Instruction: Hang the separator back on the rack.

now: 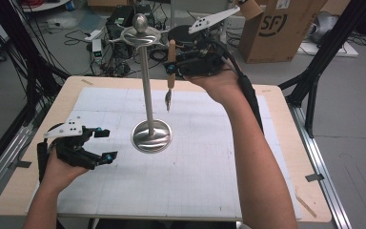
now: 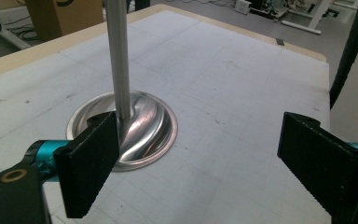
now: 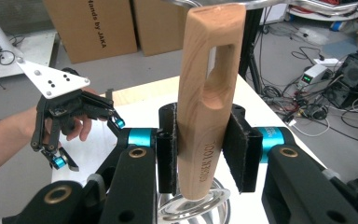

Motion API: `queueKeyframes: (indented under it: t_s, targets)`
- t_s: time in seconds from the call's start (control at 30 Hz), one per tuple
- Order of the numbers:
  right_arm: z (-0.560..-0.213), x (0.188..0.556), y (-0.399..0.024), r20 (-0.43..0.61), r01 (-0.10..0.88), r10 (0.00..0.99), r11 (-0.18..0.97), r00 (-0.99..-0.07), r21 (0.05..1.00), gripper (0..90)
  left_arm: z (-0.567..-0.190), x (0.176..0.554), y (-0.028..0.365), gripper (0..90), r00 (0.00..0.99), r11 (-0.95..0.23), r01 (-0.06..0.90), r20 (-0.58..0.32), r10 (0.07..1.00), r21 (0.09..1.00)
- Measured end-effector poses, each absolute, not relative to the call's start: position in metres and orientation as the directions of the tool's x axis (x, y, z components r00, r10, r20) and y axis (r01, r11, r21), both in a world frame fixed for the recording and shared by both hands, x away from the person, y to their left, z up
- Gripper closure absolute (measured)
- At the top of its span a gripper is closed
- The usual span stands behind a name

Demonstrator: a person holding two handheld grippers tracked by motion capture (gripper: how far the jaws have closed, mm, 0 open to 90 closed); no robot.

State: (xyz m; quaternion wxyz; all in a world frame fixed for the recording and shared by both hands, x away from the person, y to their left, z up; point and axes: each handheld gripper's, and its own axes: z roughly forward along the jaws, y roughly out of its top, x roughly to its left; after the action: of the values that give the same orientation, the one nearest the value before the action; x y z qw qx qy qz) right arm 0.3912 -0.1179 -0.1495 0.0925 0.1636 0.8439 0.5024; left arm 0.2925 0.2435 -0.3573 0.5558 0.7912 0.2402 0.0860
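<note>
Right gripper is clamped on the wooden handle of a utensil, held upright beside the top of the stand. The slot in the handle sits just below a hook arm; the metal end hangs free above the mat. To hang it well, keep the handle vertical, line the slot up with the arm tip, then slide it on level before releasing. Whether the slot already touches the arm cannot be told, as the arm is cut off at the top of the right gripper view. Left gripper rests on the mat with jaws apart and nothing in them, near the stand's base, ready to steady it. Open mat lies on all sides; table edges are well apart from the stand.
</note>
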Motion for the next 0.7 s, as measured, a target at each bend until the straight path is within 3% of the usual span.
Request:
queueKeyframes:
  t_s: [0.7]
  targets:
    - [-0.148, 0.404, -0.11, 0.012, 0.209, 0.401, 0.452, -0.916, 0.867, 68.1, -0.357, 0.292, 0.246, 13.7, 0.872, -0.26, 0.278, -0.129, 0.472, 0.925]
